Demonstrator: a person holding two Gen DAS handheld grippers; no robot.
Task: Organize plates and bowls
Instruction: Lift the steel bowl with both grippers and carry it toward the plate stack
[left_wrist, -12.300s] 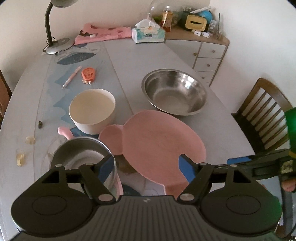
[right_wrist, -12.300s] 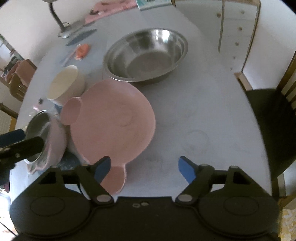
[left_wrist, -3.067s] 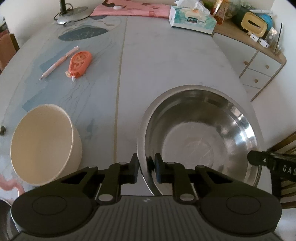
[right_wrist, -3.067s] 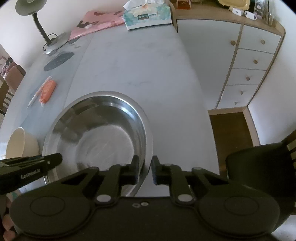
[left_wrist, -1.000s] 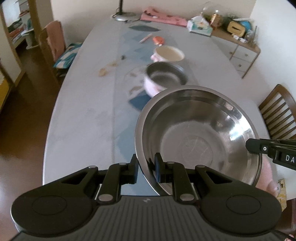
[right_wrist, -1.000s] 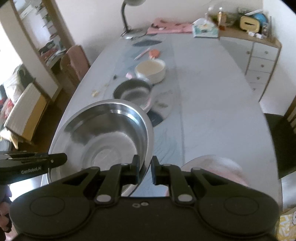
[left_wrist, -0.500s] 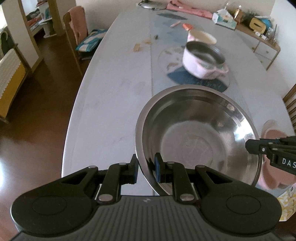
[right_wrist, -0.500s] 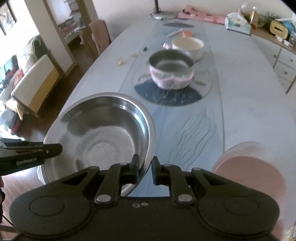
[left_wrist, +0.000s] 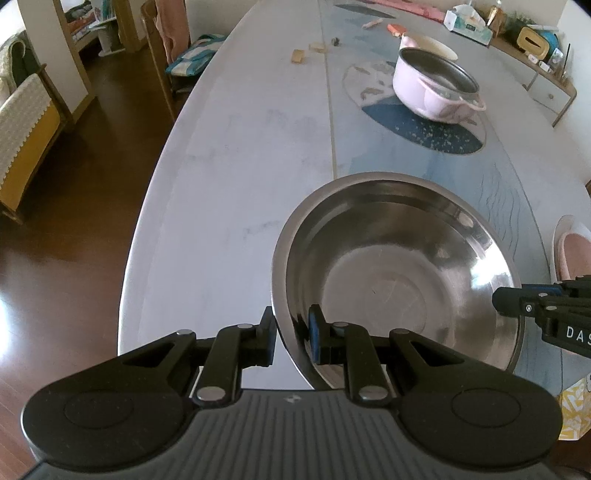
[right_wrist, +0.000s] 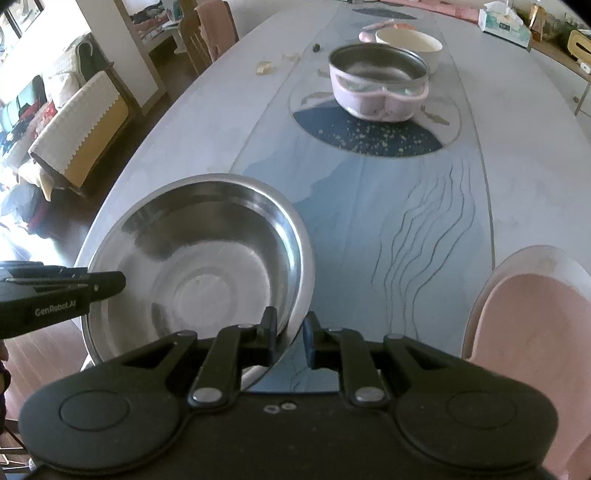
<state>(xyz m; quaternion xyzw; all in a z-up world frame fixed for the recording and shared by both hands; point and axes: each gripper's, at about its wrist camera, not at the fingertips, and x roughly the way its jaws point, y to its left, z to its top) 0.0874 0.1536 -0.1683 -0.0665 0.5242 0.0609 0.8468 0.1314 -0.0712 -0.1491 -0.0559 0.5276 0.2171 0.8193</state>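
- we find the left gripper (left_wrist: 291, 336) and right gripper (right_wrist: 290, 336) each clamped narrow on opposite rims of the steel bowl (left_wrist: 395, 273).
- since half a second ago, the bowl has sunk toward the table's (left_wrist: 229, 177) near end, probably not yet resting.
- pink plate (right_wrist: 532, 325) lies just beside; release seems near.

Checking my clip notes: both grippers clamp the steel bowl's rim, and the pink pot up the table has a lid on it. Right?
Not quite. Both grippers, left and right, do clamp the steel bowl, but the pink pot has no lid: the right wrist view shows its open inside.
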